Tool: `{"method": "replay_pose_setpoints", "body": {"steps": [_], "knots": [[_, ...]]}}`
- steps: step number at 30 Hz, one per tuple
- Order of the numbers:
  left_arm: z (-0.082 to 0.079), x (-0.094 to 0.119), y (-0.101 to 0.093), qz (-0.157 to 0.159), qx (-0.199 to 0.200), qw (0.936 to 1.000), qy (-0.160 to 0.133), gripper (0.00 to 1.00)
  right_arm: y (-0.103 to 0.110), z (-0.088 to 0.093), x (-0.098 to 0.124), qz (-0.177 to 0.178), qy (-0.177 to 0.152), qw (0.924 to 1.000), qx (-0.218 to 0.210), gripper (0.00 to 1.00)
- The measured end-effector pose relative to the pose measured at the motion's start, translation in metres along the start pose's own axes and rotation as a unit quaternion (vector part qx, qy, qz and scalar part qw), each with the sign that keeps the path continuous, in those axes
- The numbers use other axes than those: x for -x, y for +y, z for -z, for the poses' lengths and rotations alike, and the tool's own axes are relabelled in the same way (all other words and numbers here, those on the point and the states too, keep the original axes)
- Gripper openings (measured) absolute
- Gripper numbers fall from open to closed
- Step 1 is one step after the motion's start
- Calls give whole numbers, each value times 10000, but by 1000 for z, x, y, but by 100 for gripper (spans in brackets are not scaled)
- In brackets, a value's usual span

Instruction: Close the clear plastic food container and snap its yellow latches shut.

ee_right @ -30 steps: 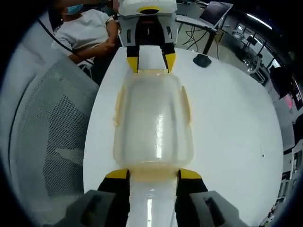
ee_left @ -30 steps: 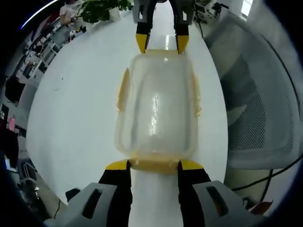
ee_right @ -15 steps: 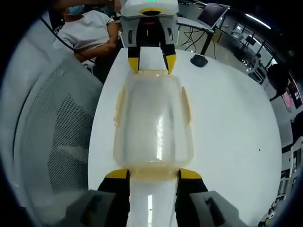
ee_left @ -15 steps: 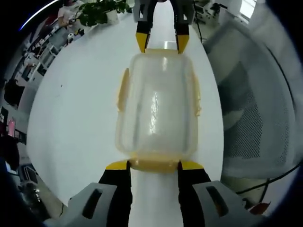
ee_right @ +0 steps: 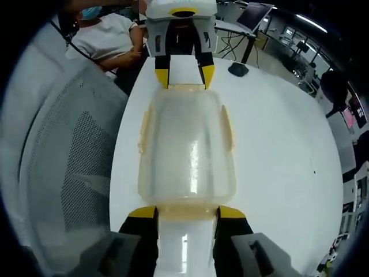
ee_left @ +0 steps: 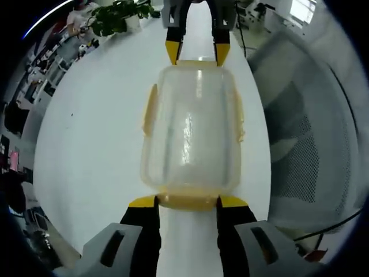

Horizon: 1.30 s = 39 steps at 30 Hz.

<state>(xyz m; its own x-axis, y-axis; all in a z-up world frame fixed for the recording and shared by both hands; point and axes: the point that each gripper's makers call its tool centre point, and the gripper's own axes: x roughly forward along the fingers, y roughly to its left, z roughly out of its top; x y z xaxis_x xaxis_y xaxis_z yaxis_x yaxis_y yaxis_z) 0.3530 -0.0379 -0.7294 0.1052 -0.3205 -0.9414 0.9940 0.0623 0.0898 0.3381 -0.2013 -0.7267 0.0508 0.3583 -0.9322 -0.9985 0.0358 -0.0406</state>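
The container (ee_left: pixel 190 130) lies at frame centre on the white worktop (ee_left: pixel 92 144) in the left gripper view, lid on, its long axis running from bottom to top of the frame. The left gripper (ee_left: pixel 187 201) stands at the bottom centre, its yellow-tipped jaws apart, one at each corner of the near end, with the near latch (ee_left: pixel 187 201) between them; whether the tips press on the latch cannot be told. The right gripper (ee_left: pixel 196 53) enters from the top centre, jaws likewise apart at the far end of the container. Yellow side latches (ee_left: pixel 149 109) show along both long edges, at centre left and centre right; whether they are snapped down cannot be told. A mesh-backed chair (ee_left: pixel 311 150) occupies the right of the frame, and a potted plant (ee_left: pixel 115 14) sits at upper left. In the right gripper view the same container (ee_right: pixel 187 147) sits at frame centre, with the right gripper (ee_right: pixel 187 212) at bottom centre, jaws apart at the near end, and the left gripper (ee_right: pixel 184 78) at top centre, jaws apart at the far end. The chair (ee_right: pixel 63 167) fills the left of this frame, a person in a light shirt (ee_right: pixel 106 37) is seated at upper left, and the worktop (ee_right: pixel 282 150) extends to the right.
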Motion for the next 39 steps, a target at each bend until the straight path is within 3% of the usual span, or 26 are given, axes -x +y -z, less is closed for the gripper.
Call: {"method": "replay_pose_setpoints", "body": {"steps": [39], "knots": [[-77, -24, -3, 112, -202, 9997, -39, 35, 2, 74, 31, 53, -54, 9997, -215, 34]]}}
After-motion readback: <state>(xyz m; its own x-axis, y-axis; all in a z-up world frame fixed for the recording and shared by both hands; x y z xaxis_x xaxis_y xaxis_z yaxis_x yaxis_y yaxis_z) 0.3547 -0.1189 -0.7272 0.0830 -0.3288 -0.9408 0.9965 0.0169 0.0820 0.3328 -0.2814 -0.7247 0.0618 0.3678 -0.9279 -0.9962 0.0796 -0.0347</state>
